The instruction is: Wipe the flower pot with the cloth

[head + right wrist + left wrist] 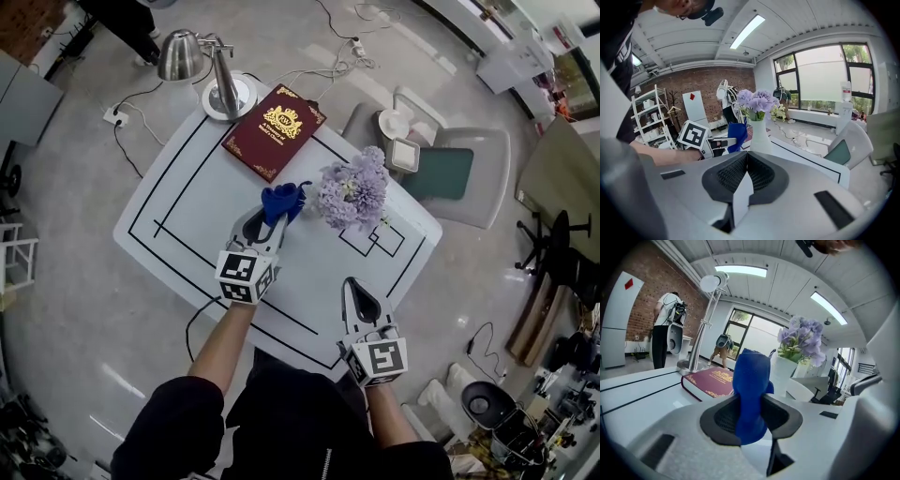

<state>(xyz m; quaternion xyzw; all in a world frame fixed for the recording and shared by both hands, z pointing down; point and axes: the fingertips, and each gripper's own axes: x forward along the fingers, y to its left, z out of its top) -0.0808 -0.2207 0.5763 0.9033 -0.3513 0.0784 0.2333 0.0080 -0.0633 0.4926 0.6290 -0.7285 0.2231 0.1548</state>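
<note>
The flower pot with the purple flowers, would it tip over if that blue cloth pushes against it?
Probably tippy: the flower pot looks tall and narrow, with a wide bunch of flowers on top. It looks smooth, so likely slippery and breakable. The cloth looks soft, so gentle wiping should hardly shove it.

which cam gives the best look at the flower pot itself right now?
Right gripper view: the flower pot stands side-on in the open, with nearly its full height showing. Left gripper view: the blue cloth covers one side of it. Head view: the purple flowers hide it from above.
</note>
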